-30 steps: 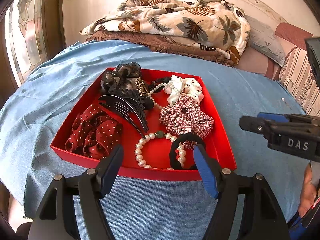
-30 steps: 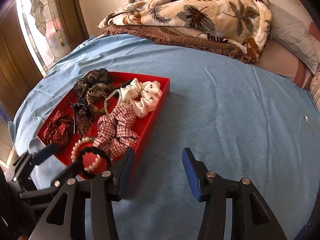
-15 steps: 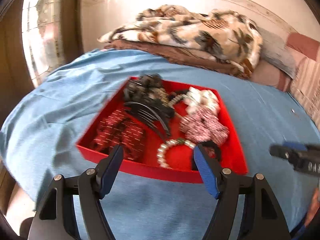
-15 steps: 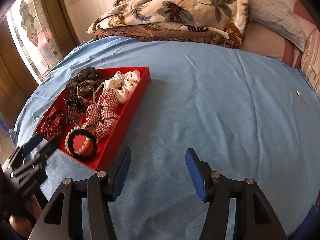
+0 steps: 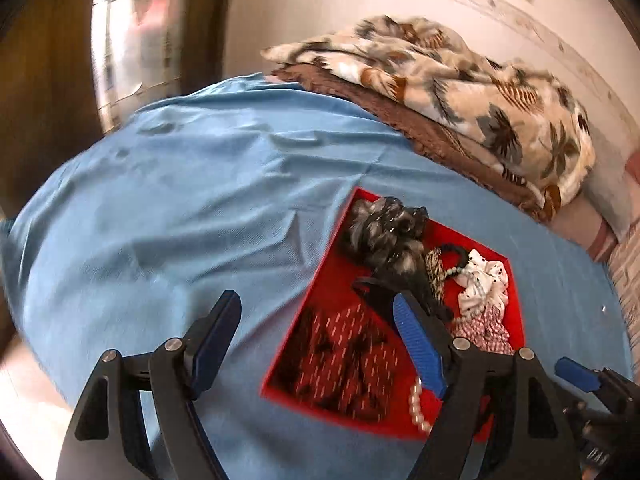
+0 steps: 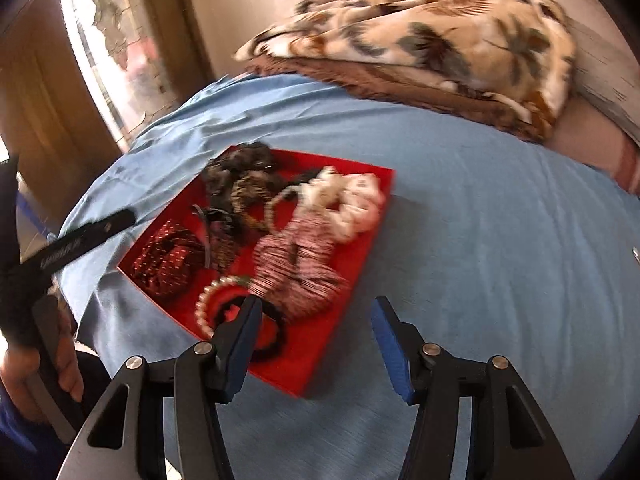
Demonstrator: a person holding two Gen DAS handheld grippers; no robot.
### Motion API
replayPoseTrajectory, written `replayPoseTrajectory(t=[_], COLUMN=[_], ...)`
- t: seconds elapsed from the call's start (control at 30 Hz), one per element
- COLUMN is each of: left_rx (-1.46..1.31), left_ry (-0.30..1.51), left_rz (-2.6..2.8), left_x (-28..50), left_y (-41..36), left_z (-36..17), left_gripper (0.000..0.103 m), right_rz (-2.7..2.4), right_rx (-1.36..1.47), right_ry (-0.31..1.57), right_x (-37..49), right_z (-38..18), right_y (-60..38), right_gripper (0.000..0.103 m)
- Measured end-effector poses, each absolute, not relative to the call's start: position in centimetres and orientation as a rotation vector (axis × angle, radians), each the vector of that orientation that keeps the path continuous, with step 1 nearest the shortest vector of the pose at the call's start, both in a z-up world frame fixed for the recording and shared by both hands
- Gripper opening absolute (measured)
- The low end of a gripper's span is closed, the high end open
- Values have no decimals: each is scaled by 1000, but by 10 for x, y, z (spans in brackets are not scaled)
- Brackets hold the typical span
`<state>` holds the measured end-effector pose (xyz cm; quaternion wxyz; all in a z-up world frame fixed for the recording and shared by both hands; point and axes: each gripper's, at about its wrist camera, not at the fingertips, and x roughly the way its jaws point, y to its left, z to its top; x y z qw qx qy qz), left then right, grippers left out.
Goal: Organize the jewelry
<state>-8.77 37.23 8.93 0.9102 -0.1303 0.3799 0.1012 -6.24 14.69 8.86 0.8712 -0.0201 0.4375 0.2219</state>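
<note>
i have both grippers hovering over the blue bedsheet (image 6: 500,220), and neither one holds anything. the left gripper (image 5: 316,332) has its jaws spreading wider at this moment, with only sheet and the near left corner of the red tray (image 5: 336,264) showing between its blue pads. the right gripper (image 6: 316,344) stands with its jaws apart and bare sheet between them; its left finger sits in front of the tray's near edge.

the jewelry is all in the red tray, which lies flat on the sheet. from the right wrist view i see a dark red dotted scrunchie (image 6: 168,256) at the near left, a pearl bracelet (image 6: 208,300) and a black hair tie (image 6: 272,332) at the near edge, a red checked scrunchie (image 6: 300,264) in the middle, a white dotted scrunchie (image 6: 352,204) at the far right, and a dark frilly scrunchie (image 6: 240,160) at the far left corner. a black hair clip (image 6: 212,228) lies between them.

a folded leaf-print blanket (image 6: 440,40) rests at the head of the bed, well apart from the tray. both views are blurred.
</note>
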Motion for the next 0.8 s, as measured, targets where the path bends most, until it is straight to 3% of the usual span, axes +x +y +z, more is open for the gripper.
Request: replayPoseTrajectory(t=[0.3, 0.33, 0.37, 0.4, 0.43, 0.47, 0.53, 0.6, 0.8], left_rx=[-325, -305, -292, -280, -287, -295, -288, -293, -310], left_ry=[892, 885, 885, 889, 909, 927, 949, 948, 867], left_rz=[36, 34, 31, 20, -5, -20, -20, -34, -14], left_x=[-24, -21, -21, -20, -19, -19, -20, -24, -43], left_y=[364, 363, 360, 359, 358, 357, 356, 357, 366], left_z=[64, 63, 64, 64, 62, 59, 56, 58, 72], left_gripper=[78, 75, 67, 59, 39, 24, 15, 11, 12], right_rz=[456, 455, 455, 461, 472, 486, 515, 552, 554], right_rx=[-21, -25, -28, -33, -33, -30, -35, -45, -133], right_ry=[1022, 1031, 1034, 1045, 1055, 1058, 1062, 1066, 1022], right_x=[-16, -12, -11, -9, -8, -9, -12, -18, -29], right_z=[55, 51, 50, 48, 46, 46, 47, 49, 63], right_y=[179, 181, 182, 185, 186, 188, 193, 198, 200], right_gripper=[61, 58, 51, 37, 33, 33, 32, 32, 33])
